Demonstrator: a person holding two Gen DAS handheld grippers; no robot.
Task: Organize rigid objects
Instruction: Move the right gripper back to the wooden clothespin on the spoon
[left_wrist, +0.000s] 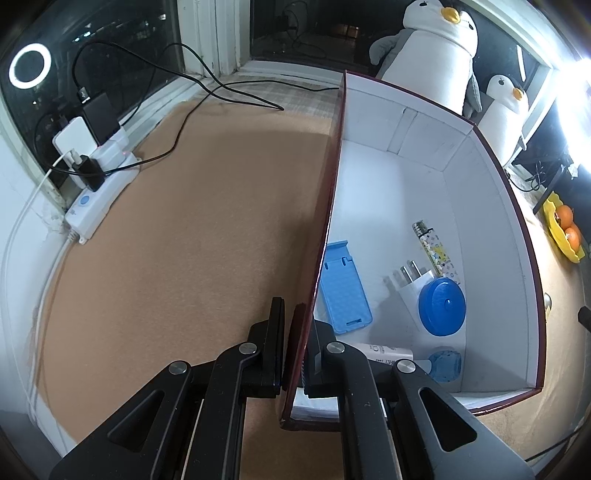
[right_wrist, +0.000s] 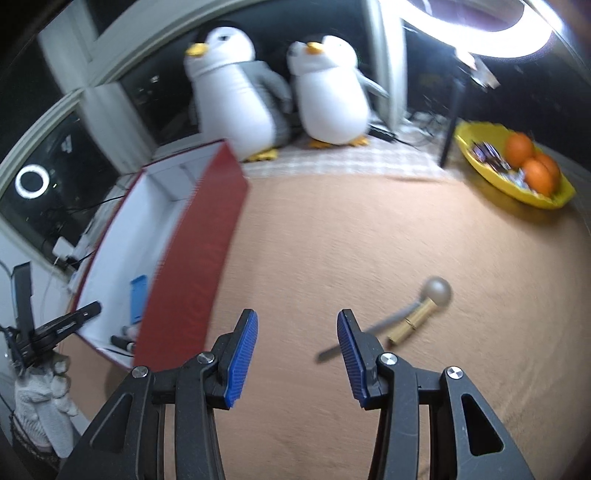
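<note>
Red-walled, white-lined cardboard box (left_wrist: 424, 177) is being pinched at its wall by my left gripper (left_wrist: 295, 325) – my right gripper (right_wrist: 297, 332), jaws part-open and empty, is nearing the brass-handled metal spoon (right_wrist: 410, 317) lying diagonally just right.

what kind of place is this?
Probably a home room, on a window-ledge surface: plush penguins against dark windows, a yellow fruit bowl with oranges, a loaded power strip by the sill.

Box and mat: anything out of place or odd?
One stray: a small mallet-like tool lies on the tan mat, outside the box that holds the other items. The box is steadied by the left gripper, clamped on its wall. Nothing spilled or visibly damaged.
</note>
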